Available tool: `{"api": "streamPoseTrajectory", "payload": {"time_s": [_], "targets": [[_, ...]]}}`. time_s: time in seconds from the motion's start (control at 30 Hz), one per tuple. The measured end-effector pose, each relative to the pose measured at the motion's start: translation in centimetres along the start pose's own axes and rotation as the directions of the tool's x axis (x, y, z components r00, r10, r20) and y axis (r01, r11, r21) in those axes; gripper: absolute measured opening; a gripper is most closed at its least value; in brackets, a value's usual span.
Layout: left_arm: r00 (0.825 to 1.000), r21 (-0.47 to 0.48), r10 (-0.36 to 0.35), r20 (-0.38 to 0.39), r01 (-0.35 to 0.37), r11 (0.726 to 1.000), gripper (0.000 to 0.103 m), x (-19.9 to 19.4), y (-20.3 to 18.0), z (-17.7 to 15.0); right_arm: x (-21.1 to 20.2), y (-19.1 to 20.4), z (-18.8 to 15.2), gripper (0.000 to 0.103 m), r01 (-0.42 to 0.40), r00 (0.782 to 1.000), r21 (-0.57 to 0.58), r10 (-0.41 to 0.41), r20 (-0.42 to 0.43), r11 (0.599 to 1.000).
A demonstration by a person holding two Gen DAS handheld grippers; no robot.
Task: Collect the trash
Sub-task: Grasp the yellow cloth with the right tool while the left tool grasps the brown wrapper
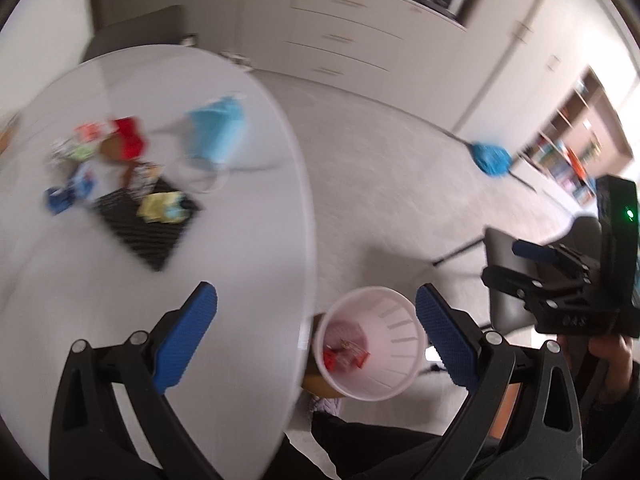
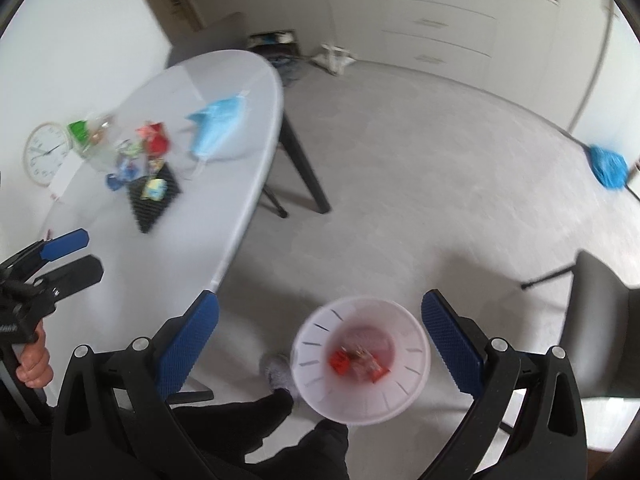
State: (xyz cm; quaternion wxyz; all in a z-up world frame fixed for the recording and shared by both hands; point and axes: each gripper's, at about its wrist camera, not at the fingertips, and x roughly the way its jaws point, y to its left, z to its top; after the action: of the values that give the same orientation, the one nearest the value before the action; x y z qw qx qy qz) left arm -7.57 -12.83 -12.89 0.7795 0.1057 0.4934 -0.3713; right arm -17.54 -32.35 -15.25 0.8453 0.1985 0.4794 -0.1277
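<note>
A white slotted bin (image 1: 370, 344) stands on the floor by the table's edge, with red wrappers (image 2: 358, 362) inside; it also shows in the right wrist view (image 2: 362, 360). On the white table (image 1: 240, 300) lie a blue face mask (image 1: 216, 128), a red wrapper (image 1: 130, 138), a yellow wrapper (image 1: 162, 208) on a black mat (image 1: 146, 226), and other small scraps. My left gripper (image 1: 316, 336) is open and empty above the table's edge and the bin. My right gripper (image 2: 320, 344) is open and empty above the bin.
A wall clock (image 2: 46, 152) lies on the table at the far left. A blue mop (image 2: 608, 166) lies on the grey floor. A dark chair (image 2: 600, 320) stands to the right. Cabinets line the far wall. The person's dark legs are below.
</note>
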Motion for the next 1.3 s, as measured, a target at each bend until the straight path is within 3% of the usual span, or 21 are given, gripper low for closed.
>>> {"api": "streamPoseTrajectory", "payload": {"time_s": [0.3, 0.53, 0.7, 0.8, 1.17, 1.3], "targets": [[0.99, -0.135, 0.129, 0.051, -0.121, 0.983, 0.095, -2.5, 8.6, 0.0, 3.8, 9.8, 4.0, 0.1, -0.107, 0.994, -0.201, 0.108, -0.007, 0.974], [0.984, -0.214, 0.168, 0.059, -0.152, 0.965, 0.095, -3.2, 14.0, 0.6, 8.3, 16.9, 7.5, 0.1, -0.159, 0.987, -0.354, 0.161, -0.026, 0.921], [0.982, -0.252, 0.182, 0.058, -0.162, 0.954, 0.095, -3.1, 17.1, 0.9, 13.0, 20.2, 9.5, 0.082, -0.197, 0.98, -0.393, 0.18, -0.079, 0.898], [0.983, -0.271, 0.177, 0.049, -0.158, 0.95, 0.095, -2.8, 18.6, 1.1, 15.9, 21.6, 10.1, 0.077, -0.201, 0.979, -0.414, 0.17, -0.112, 0.888], [0.985, -0.312, 0.175, 0.005, -0.165, 0.936, 0.095, -1.0, 22.0, 1.0, 21.3, 23.8, 10.3, 0.07, -0.18, 0.979, -0.458, 0.112, -0.172, 0.87], [0.984, -0.328, 0.179, -0.002, -0.17, 0.929, 0.095, -0.5, 22.4, 1.2, 21.9, 23.7, 10.2, 0.047, -0.174, 0.98, -0.472, 0.102, -0.173, 0.864]]}}
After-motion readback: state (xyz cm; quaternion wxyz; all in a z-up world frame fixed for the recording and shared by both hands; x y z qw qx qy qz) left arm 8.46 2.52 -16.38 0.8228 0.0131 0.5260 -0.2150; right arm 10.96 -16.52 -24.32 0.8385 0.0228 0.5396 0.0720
